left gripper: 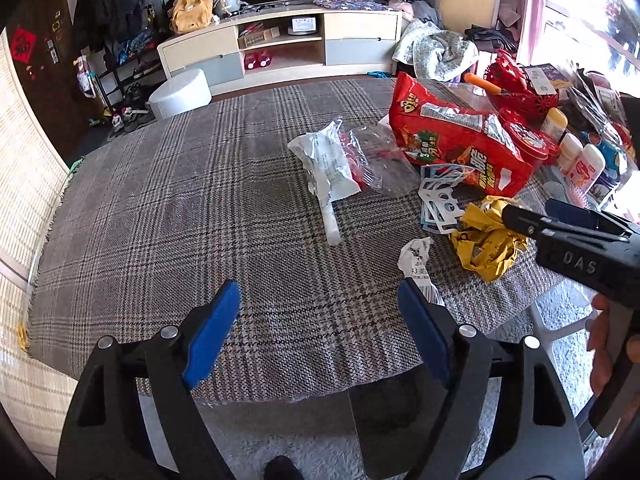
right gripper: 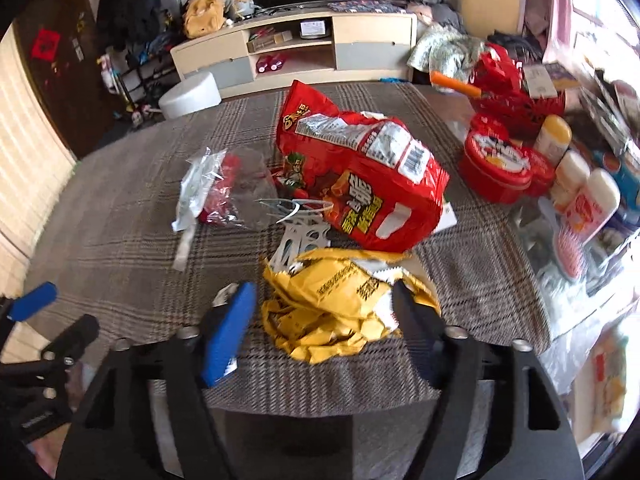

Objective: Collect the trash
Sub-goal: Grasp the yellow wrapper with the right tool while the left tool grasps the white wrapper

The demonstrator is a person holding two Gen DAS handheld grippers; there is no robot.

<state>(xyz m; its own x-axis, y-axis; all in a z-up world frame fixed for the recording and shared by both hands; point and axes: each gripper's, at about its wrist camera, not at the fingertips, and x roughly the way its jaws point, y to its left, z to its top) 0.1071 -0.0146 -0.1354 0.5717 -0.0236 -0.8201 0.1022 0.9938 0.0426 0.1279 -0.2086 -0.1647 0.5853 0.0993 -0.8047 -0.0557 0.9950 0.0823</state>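
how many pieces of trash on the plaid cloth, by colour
Red: 1, the big snack bag
Yellow: 1, the crumpled wrapper between the open right tongs
White: 2, the wrapper and the paper scrap by the open left tongs
Clear: 1, the bag with red bits
Pale blue-white: 1, the cut-out card
Total: 6

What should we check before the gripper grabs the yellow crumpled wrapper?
1. Right gripper open: ok.
2. Yellow wrapper between its fingers: ok, one finger on each side.
3. Wrapper free of the red snack bag: cannot tell, they lie close.
4. Left gripper out of the way: ok, open and empty beside the white receipt.
5. Trash bin ready: cannot tell, none in view.
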